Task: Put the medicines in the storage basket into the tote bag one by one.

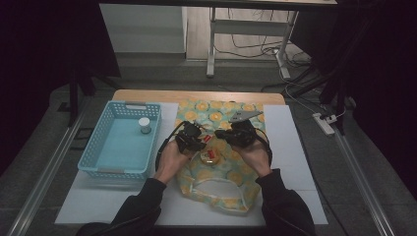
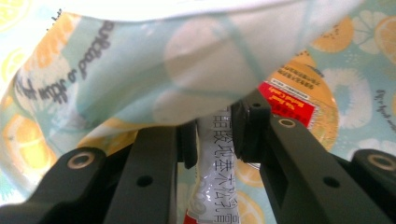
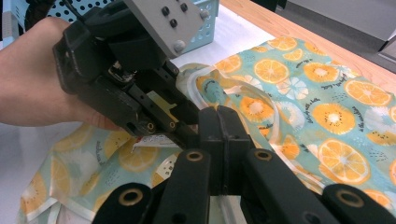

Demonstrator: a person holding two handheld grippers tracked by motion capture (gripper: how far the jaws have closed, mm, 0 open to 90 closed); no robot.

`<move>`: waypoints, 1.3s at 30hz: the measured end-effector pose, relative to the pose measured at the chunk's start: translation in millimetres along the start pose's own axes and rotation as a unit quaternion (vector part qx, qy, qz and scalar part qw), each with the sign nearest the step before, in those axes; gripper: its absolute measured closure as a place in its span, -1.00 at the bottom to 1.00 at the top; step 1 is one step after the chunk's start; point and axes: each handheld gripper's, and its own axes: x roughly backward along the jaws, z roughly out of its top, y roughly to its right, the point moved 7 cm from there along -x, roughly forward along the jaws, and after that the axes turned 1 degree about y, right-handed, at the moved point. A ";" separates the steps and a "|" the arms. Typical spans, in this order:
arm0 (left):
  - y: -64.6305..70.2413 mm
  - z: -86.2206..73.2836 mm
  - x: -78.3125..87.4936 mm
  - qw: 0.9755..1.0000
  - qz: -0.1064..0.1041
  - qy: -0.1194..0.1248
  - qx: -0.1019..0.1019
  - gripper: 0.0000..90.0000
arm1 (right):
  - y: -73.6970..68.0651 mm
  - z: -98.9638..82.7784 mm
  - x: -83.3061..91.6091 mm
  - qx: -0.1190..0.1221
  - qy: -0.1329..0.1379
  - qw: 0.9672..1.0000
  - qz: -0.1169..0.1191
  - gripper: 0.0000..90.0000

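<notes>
Broadly, a wooden table (image 1: 147, 94) fills the centre of the high view, with a white sheet (image 1: 295, 147) over it; at middle left sits a blue basket (image 1: 98, 147) holding a small white cylinder (image 1: 144, 125); at centre lies the orange-print fabric bag (image 1: 216, 189) — its mouth toward the bottom of the frame. The right gripper (image 3: 219, 135), at lower centre of its own view, has its jaws pressed together on the bag's rim, lifting it. The left gripper (image 2: 215, 140) is clamped on a thin white sachet (image 2: 217, 186) at the bag's opening; a round orange-lidded cup (image 2: 308, 93) lies at upper right. To do this well, I judge — keep the mouth held high; slide the sachet in flat and deep before letting go.
</notes>
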 end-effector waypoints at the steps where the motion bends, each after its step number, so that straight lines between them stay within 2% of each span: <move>1: -0.6 -0.3 -1.0 1.000 0.000 0.000 0.001 0.62 | 0.1 -0.4 -0.2 0.001 -0.002 1.000 0.000 1.00; 8: -1.2 -2.0 -0.4 1.000 -0.005 0.006 0.001 0.61 | 1.6 -1.6 -0.8 -0.001 -0.002 1.000 -0.002 1.00; 14: 3.1 -0.6 8.4 1.000 -0.012 0.013 -0.009 0.47 | 1.8 -0.8 0.6 -0.002 0.000 1.000 -0.003 1.00; 18: 7.4 -1.5 15.0 0.999 -0.022 0.021 -0.019 0.33 | 1.9 -0.5 1.0 -0.002 0.002 1.000 -0.003 1.00; 23: 13.0 -4.8 23.8 0.998 -0.050 0.032 -0.019 0.03 | 1.8 -0.2 1.4 -0.002 0.002 1.000 -0.002 1.00; 27: 16.9 -7.4 32.1 0.997 -0.067 0.042 -0.023 -0.13 | 1.3 -0.1 1.3 -0.002 0.002 1.000 -0.001 0.99; 35: 23.5 -10.7 46.2 0.995 -0.084 0.053 -0.029 -0.41 | 1.4 0.3 2.1 -0.002 0.002 1.000 -0.003 1.00; 39: 23.2 -13.5 51.5 0.994 -0.086 0.054 -0.031 -0.50 | 1.4 0.2 2.4 -0.001 0.002 1.000 -0.003 1.00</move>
